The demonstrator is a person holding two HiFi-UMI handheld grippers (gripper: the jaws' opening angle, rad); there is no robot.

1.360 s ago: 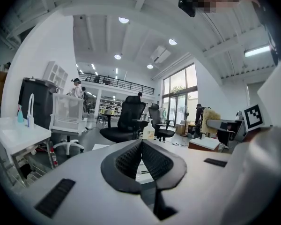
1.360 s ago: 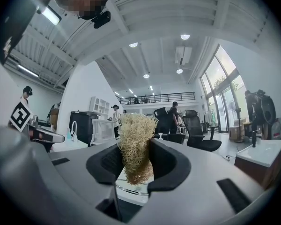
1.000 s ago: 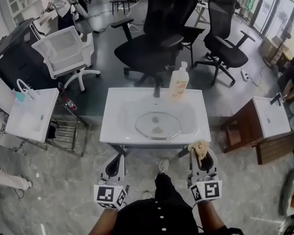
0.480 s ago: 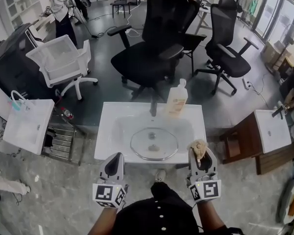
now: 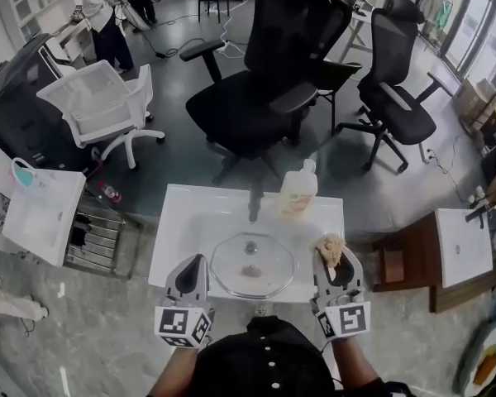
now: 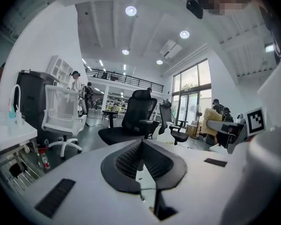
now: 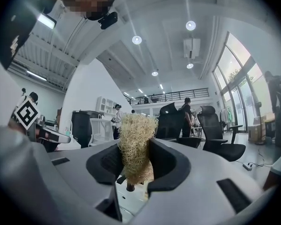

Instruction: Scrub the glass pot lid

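Closer now than a second ago, the white sink (image 5: 167, 259) sits lower in the head view, so both grippers reach its near rim instead of hanging short of it. Inside the basin lies the glass pot lid (image 5: 269, 281), flat, with its domed side and small knob (image 5: 250, 246) facing up toward the camera. It is round, so no end leads; it only reads as an oval that is wider left to right because of the steep view. A brownish smear (image 5: 250, 270) shows just on the person's side of the knob. The left gripper (image 5: 195, 262) (image 6: 141, 146) is beside the lid's left edge, its jaws pressed together with nothing between them. The right gripper (image 5: 331, 259) (image 7: 136, 150) is beside the lid's right edge, its jaws clamped on a tan fibre scrubber (image 5: 331, 247) (image 7: 136, 142). The scrubber's long axis runs along the jaws, and its frayed end sticks out past their tips, away from the person. Neither gripper touches the lid. At the back of the sink stand a dark faucet (image 5: 253, 203) and, to its right, a pale soap bottle (image 5: 297, 190). Black office chairs (image 5: 260, 89) stand on the floor beyond.
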